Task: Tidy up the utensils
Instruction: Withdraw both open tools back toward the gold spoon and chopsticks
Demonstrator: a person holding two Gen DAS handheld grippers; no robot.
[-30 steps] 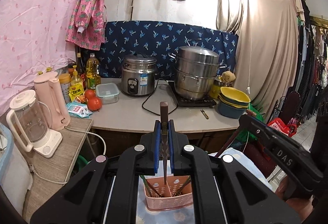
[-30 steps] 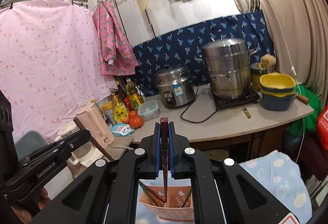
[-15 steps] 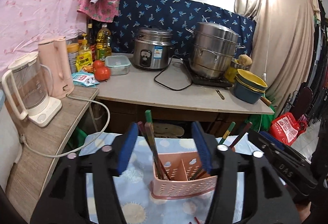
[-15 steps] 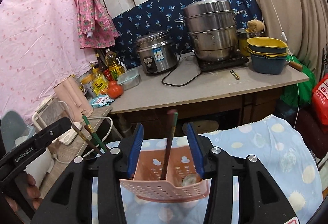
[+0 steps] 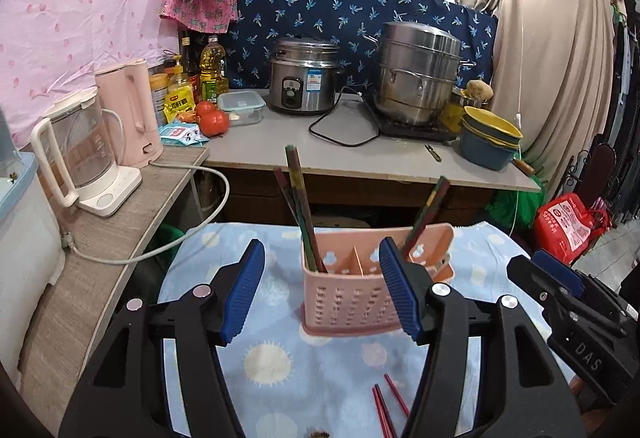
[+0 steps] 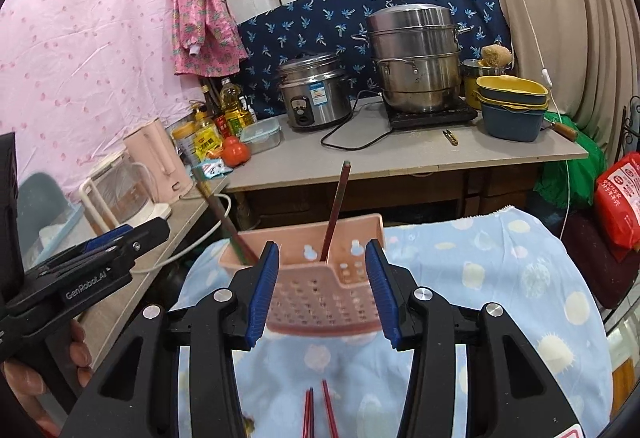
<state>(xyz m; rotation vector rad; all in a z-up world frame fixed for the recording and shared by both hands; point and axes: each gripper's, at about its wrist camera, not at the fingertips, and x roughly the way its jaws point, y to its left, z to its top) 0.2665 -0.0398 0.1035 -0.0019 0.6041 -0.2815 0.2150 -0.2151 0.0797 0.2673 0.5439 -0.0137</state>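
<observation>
A pink perforated utensil basket stands on the blue spotted cloth. Several dark chopsticks lean in its left compartment and one more chopstick leans at its right end. My left gripper is open just in front of the basket, with nothing between its pads. In the right wrist view the basket holds an upright chopstick, and my right gripper is open before it, also with nothing in it. Loose red chopsticks lie on the cloth below the grippers.
Behind the cloth runs a grey counter with a rice cooker, a steel steamer pot, stacked bowls and tomatoes. A side shelf at left carries a kettle and a blender jug. A hand holds the left gripper.
Both grippers were shut on upright chopsticks, then opened and let them drop into the basket. Both have since sunk toward the cloth, bringing the loose red chopsticks into view.
</observation>
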